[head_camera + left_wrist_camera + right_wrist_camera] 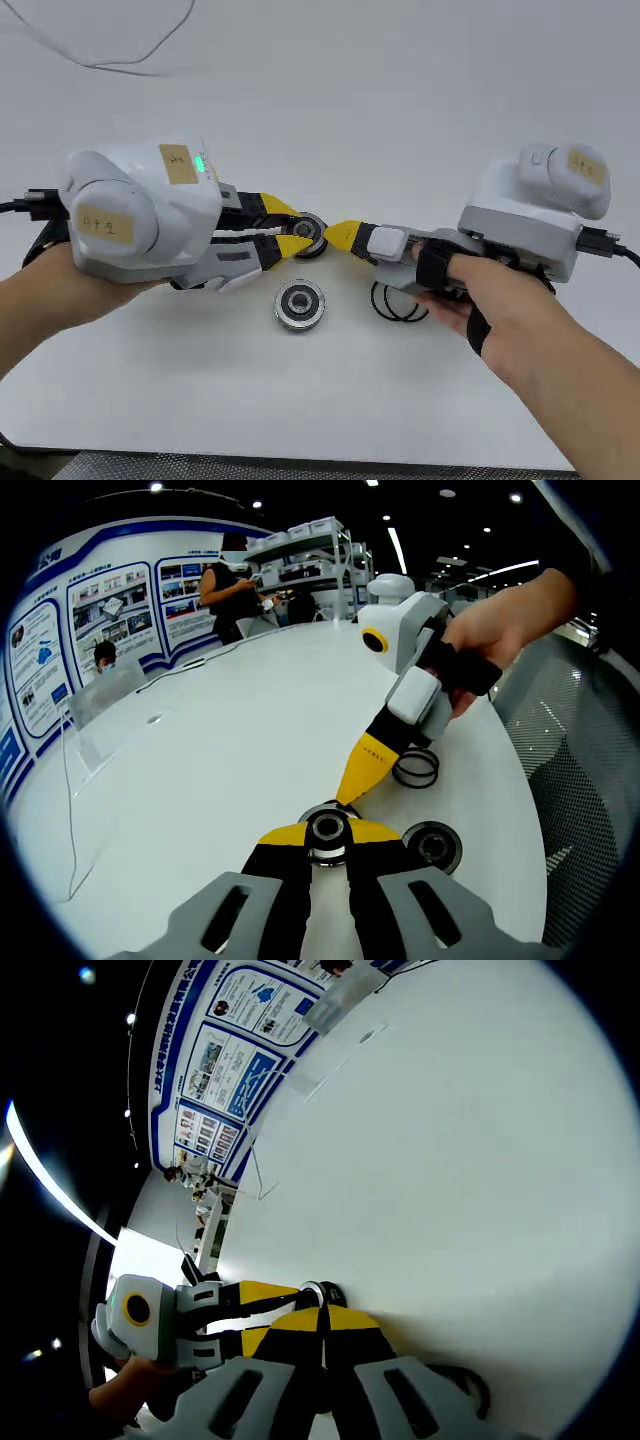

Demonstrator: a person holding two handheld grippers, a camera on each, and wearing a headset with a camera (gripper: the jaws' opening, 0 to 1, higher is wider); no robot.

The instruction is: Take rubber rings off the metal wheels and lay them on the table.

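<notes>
The metal wheel (309,232) in hand is pinched between the left claw's (296,228) yellow tips, over the desk (400,120). The right claw (345,235), pressed together, noses its rim. We judge a ring is being pried off, which next calls for a hooking pull. Freed rubber rings (398,302) and a second wheel (300,304) lie nearby. The tan stickers (178,163) carry handwriting we cannot read.

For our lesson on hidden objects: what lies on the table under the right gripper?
Loose black rubber rings lie overlapped on the table below the right gripper. Its body and the hand cover part of them, so their number is unclear.
</notes>
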